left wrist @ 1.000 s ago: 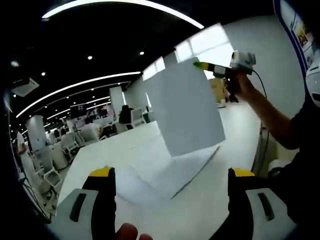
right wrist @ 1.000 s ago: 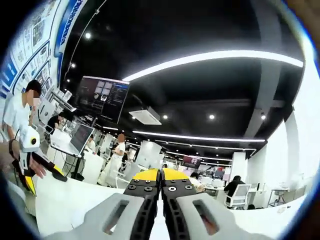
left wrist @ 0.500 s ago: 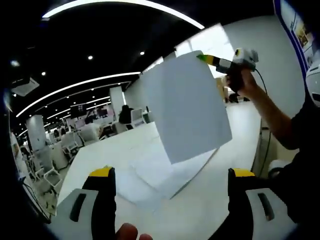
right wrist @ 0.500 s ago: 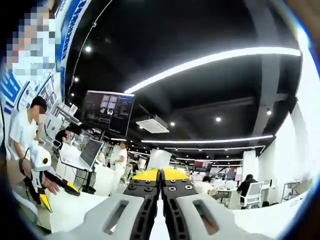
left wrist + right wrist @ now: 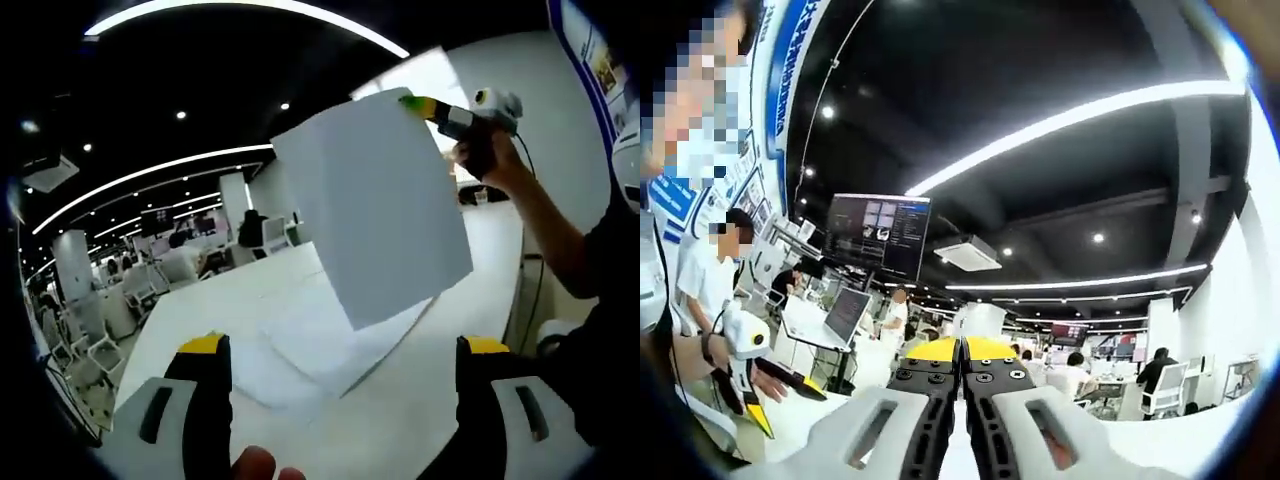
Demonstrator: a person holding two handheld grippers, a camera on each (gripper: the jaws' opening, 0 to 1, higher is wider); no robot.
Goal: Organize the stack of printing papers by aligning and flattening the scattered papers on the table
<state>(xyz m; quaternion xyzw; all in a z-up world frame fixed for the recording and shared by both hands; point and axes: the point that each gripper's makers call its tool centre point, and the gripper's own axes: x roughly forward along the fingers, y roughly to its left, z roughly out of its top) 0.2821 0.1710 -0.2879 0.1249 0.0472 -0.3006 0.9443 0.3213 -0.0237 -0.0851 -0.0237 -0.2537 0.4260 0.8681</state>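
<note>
In the left gripper view a white sheet of paper (image 5: 375,205) hangs in the air above the white table (image 5: 440,390). My right gripper (image 5: 412,102) is shut on its top corner, held by a hand at the upper right. Under the sheet, more white papers (image 5: 325,350) lie loosely fanned on the table. My left gripper (image 5: 344,348) stands wide open low over the near table, its yellow-tipped jaws apart with nothing between them. In the right gripper view my right gripper (image 5: 962,350) has its jaws pressed together on a thin white paper edge, and the left gripper (image 5: 748,395) shows at the lower left in a hand.
The table's right edge (image 5: 520,285) runs beside the person's arm (image 5: 545,235). Office chairs (image 5: 95,330) and desks stand beyond the table's far left. A hanging monitor (image 5: 878,232) and people at desks (image 5: 710,285) are in the background.
The right gripper has raised the sheet higher and swung it a little to the right. The right gripper view has tilted with it. The left gripper has stayed put and open.
</note>
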